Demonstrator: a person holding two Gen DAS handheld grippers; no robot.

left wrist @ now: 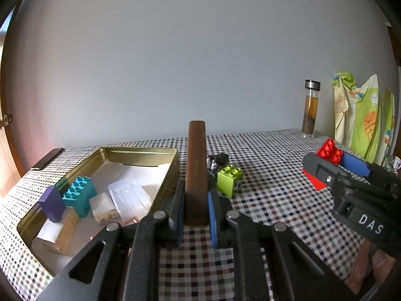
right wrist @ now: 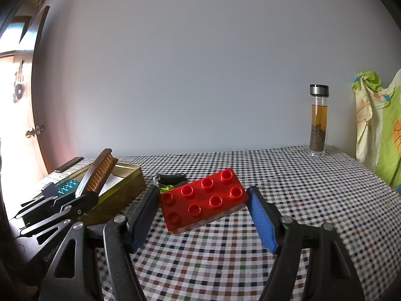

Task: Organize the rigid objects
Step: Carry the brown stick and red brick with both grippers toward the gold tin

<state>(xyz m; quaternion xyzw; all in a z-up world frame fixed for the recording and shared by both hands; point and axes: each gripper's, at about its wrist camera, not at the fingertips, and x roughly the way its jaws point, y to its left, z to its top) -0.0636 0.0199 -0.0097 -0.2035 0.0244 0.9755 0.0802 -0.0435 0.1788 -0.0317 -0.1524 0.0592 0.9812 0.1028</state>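
My left gripper is shut on the handle end of a brown wooden brush, which stands upright just right of the gold tin box. The right wrist view shows that brush tilted over the tin, bristles facing right. My right gripper holds a red eight-stud brick slantwise, with both pads on opposite corners. In the left wrist view the red brick sits between that gripper's fingers at the right. A lime green brick rests on the checked cloth.
The tin holds a teal brick, a purple block, a clear plastic case and a cork block. A small black object lies behind the lime brick. A glass bottle and hanging cloth stand far right.
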